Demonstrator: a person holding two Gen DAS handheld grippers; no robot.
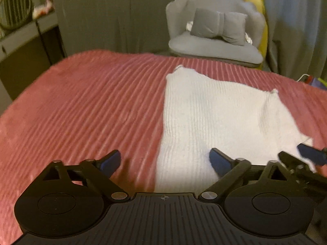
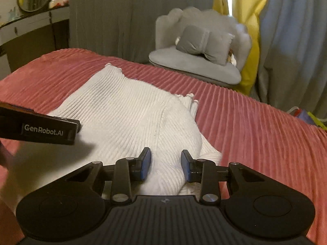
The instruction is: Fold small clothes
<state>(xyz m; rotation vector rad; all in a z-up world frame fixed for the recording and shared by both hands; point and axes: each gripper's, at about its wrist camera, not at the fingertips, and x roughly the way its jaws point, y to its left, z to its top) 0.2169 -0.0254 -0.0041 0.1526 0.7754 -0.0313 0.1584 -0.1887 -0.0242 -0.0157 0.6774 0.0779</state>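
On the bed, over a pink ribbed blanket (image 1: 85, 106), we see a white knitted garment (image 1: 214, 118) lying mostly flat, its near edge reaching right under both tools. In the left wrist view our left tongs (image 1: 164, 162) stand released, spread wide: one fingertip (image 1: 110, 162) hovers over the blanket, the other (image 1: 219, 161) over the white knit, with nothing between them. At the right edge of that view the right tongs (image 1: 306, 156) show at the garment's near corner.

In the right wrist view the right tongs (image 2: 166, 164) are part open around a raised fold of the garment (image 2: 126, 118); the blue pads (image 2: 146, 163) sit just beside the cloth, and we cannot tell whether they touch it. The left tool's black body crosses the left side of this view. Beyond the bed stands a grey chair (image 2: 196, 69) with a bow-shaped cushion (image 2: 204, 42), before grey and yellow curtains (image 2: 247, 20).
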